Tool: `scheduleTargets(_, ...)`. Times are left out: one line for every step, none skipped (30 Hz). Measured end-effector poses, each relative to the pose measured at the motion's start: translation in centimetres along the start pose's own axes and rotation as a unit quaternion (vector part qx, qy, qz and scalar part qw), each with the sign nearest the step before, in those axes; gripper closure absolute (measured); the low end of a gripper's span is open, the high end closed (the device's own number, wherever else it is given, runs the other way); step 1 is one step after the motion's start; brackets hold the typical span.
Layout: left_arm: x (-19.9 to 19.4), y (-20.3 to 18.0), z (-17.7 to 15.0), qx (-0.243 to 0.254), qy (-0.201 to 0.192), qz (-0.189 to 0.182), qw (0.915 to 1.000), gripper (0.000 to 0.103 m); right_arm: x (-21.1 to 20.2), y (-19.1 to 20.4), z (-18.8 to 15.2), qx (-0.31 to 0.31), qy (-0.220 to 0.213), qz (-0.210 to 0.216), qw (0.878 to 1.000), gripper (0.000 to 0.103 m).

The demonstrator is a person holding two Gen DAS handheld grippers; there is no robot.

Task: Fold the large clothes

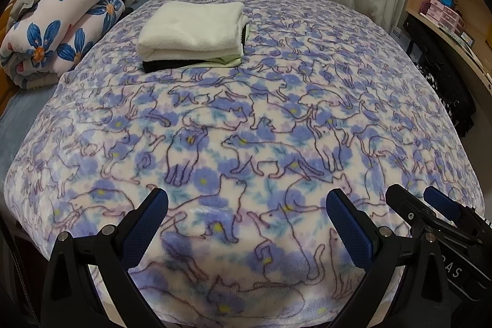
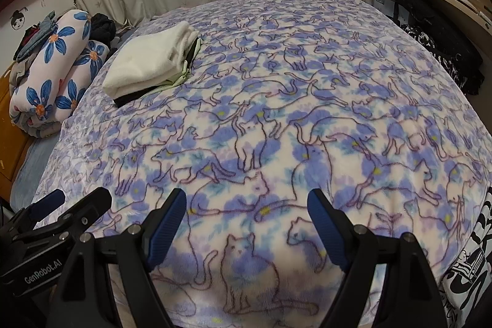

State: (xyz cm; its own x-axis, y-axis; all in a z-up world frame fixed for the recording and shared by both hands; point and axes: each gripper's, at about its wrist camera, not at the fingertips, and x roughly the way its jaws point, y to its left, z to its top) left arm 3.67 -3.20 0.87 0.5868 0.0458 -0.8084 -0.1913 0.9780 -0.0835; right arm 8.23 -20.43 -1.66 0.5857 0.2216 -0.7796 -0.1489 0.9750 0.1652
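At the near edge of the bed, the left gripper hangs over the fleece with its blue-padded fingers spread wide and nothing between them. Just to its right the right gripper hovers the same way, jaws apart and empty. Beneath both lies the plush blanket printed with purple cat outlines and blue flowers, spread flat across the bed.

The task's things, a neat stack of folded clothes with a cream fleece piece on top of pale green and black layers, sit at the far left of the blanket, well apart from both grippers. Left of that stack is a rolled pink quilt with big blue flowers.

To my eye no garment lies ready to fold, so the next one likely has to be fetched, laid flat mid-blanket and pinched at two corners.

The left gripper's body reads "GenRobot.AI" in the right view; a white box at the far right bears small print I cannot read.
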Motion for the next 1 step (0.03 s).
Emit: scheduleTargets(0.06, -0.01, 0.0, 0.0, 0.001, 0.0, 1.0, 0.001, 0.01, -0.08, -0.12, 0.0, 0.001, 0.0, 1.0, 0.022)
